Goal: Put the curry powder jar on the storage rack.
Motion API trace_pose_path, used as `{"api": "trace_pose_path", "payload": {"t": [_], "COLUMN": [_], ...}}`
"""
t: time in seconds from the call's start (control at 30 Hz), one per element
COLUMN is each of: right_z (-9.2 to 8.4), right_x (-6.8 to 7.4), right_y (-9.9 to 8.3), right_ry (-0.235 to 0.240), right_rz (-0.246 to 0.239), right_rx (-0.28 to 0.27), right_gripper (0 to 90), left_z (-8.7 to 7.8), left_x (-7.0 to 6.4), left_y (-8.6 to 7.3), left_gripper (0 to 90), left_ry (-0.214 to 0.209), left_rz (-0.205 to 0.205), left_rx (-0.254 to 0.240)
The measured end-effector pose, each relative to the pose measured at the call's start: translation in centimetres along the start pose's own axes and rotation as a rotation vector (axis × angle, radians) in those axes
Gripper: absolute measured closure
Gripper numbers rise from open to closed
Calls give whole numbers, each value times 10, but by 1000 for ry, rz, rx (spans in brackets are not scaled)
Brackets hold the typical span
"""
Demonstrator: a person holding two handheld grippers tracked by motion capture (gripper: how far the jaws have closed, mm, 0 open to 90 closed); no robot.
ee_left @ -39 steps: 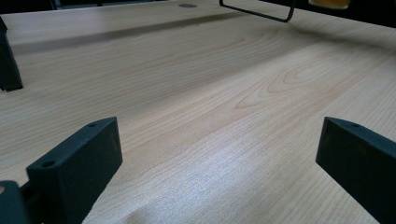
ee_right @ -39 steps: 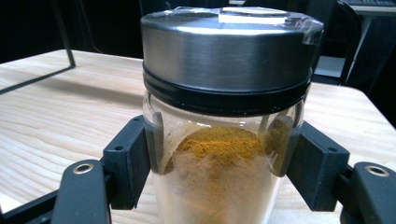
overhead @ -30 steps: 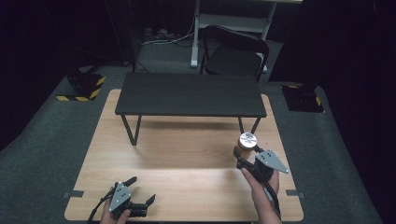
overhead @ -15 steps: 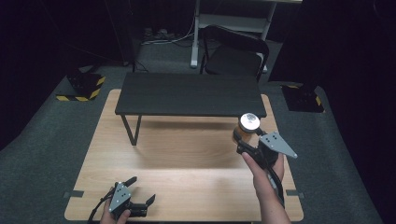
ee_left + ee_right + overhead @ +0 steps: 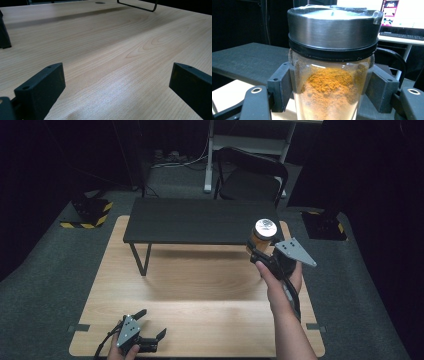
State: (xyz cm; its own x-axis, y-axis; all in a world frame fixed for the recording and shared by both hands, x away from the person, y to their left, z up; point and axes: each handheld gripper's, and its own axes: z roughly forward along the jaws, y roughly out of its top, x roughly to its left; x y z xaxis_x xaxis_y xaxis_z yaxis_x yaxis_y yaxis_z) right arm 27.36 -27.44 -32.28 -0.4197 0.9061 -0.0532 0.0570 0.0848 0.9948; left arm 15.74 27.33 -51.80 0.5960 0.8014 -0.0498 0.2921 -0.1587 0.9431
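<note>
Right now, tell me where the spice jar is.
In the high view the spice jar sits clamped in the right gripper, held up at the black shelf's front right corner.

Dim room, black surroundings; lit from above, brightest on the wooden table [image 5: 200,285]. Soft shadow cast beneath the dark bench [image 5: 200,220] onto the far part of the tabletop. High view soft and grainy. Pale sheen across the wood grain between the left gripper [image 5: 117,87] jaws. Sharp focus on the spice jar [image 5: 332,75]; glare on its metal lid, overexposed monitor [image 5: 402,12] far right, background blurred.
</note>
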Motion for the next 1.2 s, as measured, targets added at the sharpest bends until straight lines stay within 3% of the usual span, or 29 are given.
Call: {"api": "trace_pose_path", "payload": {"t": [0.23,0.57,0.87,1.07,1.2], "right_z": [34,75,84,85,86], "right_x": [1,5,5,5,5], "right_y": [8,1,-6,-7,-9], "right_ry": [-9,-20,-25,-23,-16], "right_rz": [-3,-10,32,32,28], "right_rx": [3,42,28,22,1], "right_gripper": [303,303,302,300,217], "left_z": [-1,-2,-2,-2,-2], "left_x": [1,2,2,2,2], "left_y": [0,-2,-2,-2,-2], "left_gripper": [5,5,5,5,5], "left_ry": [0,-5,-4,-3,-2], "left_rz": [3,-4,-9,-6,-5], "left_rx": [-1,-8,-10,-11,-9]}}
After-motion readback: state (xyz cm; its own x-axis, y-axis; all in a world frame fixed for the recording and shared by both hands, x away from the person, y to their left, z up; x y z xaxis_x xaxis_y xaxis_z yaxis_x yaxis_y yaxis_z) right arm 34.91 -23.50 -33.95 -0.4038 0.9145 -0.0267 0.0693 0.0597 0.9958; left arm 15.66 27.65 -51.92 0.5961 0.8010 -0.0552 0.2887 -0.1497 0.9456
